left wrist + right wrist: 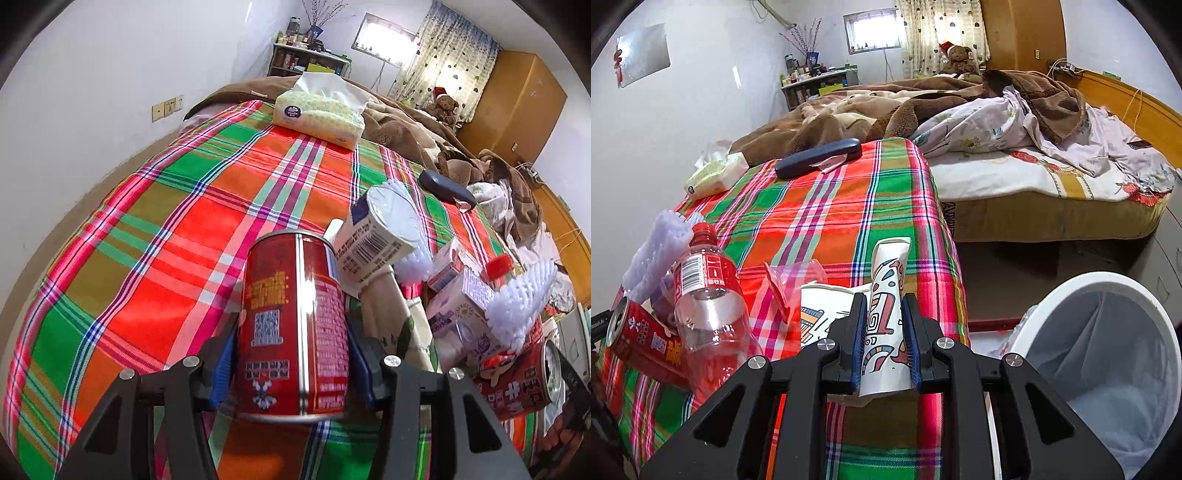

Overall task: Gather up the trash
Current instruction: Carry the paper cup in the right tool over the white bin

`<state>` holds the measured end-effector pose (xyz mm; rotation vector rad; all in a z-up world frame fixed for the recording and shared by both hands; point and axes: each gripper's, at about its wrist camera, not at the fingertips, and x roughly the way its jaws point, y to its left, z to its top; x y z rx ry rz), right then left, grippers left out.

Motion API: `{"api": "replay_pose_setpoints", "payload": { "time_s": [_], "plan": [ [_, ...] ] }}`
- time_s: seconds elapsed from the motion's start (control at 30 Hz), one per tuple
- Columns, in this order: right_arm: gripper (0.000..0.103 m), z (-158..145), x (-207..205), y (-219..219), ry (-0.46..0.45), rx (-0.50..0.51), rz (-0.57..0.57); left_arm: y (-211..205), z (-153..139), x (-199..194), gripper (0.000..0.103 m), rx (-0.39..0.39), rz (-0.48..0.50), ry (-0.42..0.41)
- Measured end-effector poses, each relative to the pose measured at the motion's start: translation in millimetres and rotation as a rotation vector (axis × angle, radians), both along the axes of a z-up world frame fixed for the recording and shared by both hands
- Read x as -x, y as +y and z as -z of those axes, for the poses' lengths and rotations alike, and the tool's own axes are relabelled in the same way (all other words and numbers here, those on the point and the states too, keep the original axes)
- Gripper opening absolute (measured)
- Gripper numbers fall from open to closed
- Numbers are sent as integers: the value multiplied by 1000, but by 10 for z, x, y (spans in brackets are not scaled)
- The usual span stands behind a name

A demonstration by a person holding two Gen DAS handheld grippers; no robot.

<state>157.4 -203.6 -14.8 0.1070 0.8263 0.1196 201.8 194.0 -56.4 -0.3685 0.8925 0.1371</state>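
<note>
Plaid-covered worktop [827, 206] in front of the bed [1015, 173]. White lined bin [1108, 332] sits on the floor off the worktop's right edge, just right of the right hand-held gripper [885, 343]. That gripper is clenched on a flattened patterned paper cup [888, 314], long axis running away along the fingers. Judgement: short swing right and down puts the cup over the bin; right hand is the nearer one. Left hand-held gripper [291, 350] grasps an upright red can [291, 325], farther from the bin. More trash remains on the worktop: plastic bottle [705, 295], second can [642, 343], cartons [458, 314].
</note>
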Motion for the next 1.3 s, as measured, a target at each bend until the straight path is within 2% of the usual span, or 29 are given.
{"api": "replay_pose_setpoints", "payload": {
  "time_s": [0.2,0.47,0.57,0.73,0.9,1.0,1.17,1.3],
  "plan": [
    [20,-9,3,-14,-3,0,8,1,12,-109,53,-31,3,9],
    [20,-11,25,-28,-9,-1,10,2,-18,-27,53,-24,-6,2],
    [20,-37,63,-38,-21,-8,11,-27,-110,53,53,-34,0,-15],
    [20,-122,166,-111,-45,-30,24,-184,-429,269,53,-43,27,-87],
    [20,-258,336,-264,-81,-50,52,-574,-829,451,53,-67,112,-169],
    [20,-354,448,-377,-105,-52,71,-885,-947,490,53,-47,192,-188],
    [20,-451,640,-620,-127,-46,113,-1500,-1007,520,53,-32,327,-202],
    [20,-415,743,-849,-114,-31,158,-2077,-993,537,53,-26,442,-201]
  ]
}}
